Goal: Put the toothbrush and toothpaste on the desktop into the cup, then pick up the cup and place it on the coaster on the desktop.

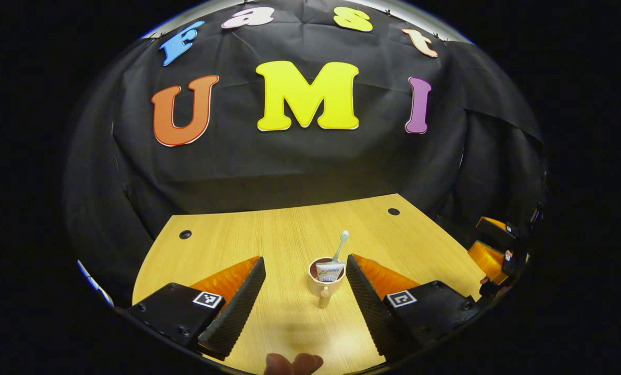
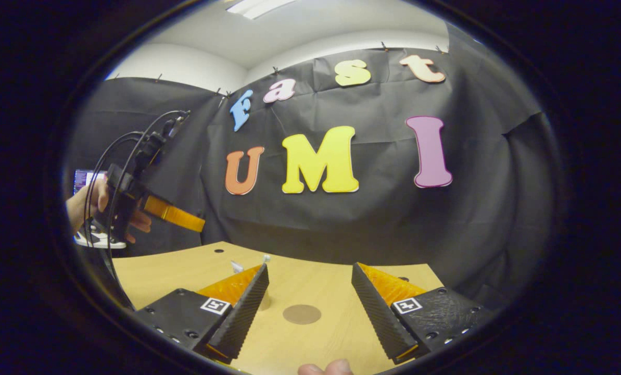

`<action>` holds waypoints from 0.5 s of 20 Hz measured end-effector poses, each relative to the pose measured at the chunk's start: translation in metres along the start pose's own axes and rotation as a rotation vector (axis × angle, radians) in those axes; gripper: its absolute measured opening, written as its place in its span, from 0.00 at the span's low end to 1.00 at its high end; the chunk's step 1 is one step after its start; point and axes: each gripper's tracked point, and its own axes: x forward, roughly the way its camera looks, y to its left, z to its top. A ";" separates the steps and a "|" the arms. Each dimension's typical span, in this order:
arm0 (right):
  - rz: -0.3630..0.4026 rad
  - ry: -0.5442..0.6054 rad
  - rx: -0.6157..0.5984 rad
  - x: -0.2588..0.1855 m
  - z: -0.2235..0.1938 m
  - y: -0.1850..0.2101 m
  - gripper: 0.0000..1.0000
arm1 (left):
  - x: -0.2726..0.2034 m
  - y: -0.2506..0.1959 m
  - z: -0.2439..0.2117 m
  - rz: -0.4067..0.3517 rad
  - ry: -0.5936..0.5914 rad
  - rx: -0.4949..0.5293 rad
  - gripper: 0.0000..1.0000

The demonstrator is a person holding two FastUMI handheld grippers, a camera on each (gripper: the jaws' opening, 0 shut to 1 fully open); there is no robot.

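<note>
A cream cup (image 1: 325,284) stands on the wooden desk (image 1: 237,234), its handle turned toward me. A white toothbrush (image 1: 341,245) and a toothpaste tube (image 1: 330,271) stand inside it. My left gripper (image 1: 305,259) is open and hovers short of the cup, which sits just ahead near its right finger. In the right gripper view, a round brown coaster (image 2: 301,314) lies on the desk between the open fingers of my right gripper (image 2: 310,266). The toothbrush tip (image 2: 266,258) and tube top (image 2: 236,266) peek over its left finger, which hides the cup.
In the right gripper view a hand (image 2: 89,200) holds the left gripper (image 2: 185,219) with its cables, raised above the desk's left side. The right gripper (image 1: 492,245) shows at the left gripper view's right edge. Two cable holes (image 1: 185,234) mark the desk's far edge.
</note>
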 end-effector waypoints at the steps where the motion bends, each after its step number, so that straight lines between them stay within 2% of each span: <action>1: -0.010 0.001 0.006 -0.007 -0.001 -0.006 0.97 | 0.001 0.001 0.014 -0.002 0.008 0.011 0.98; 4: -0.034 0.009 0.007 -0.022 -0.006 -0.021 0.97 | 0.005 -0.014 0.026 -0.045 0.085 0.070 0.98; 6: -0.066 0.012 -0.008 -0.026 -0.010 -0.034 0.97 | 0.011 -0.031 0.006 -0.103 0.197 0.092 0.98; 8: -0.117 0.005 -0.025 -0.027 -0.013 -0.050 0.97 | 0.014 -0.053 -0.023 -0.164 0.335 0.065 0.99; 10: -0.120 0.014 0.008 -0.030 -0.020 -0.050 0.96 | 0.017 -0.060 -0.057 -0.194 0.493 0.063 0.97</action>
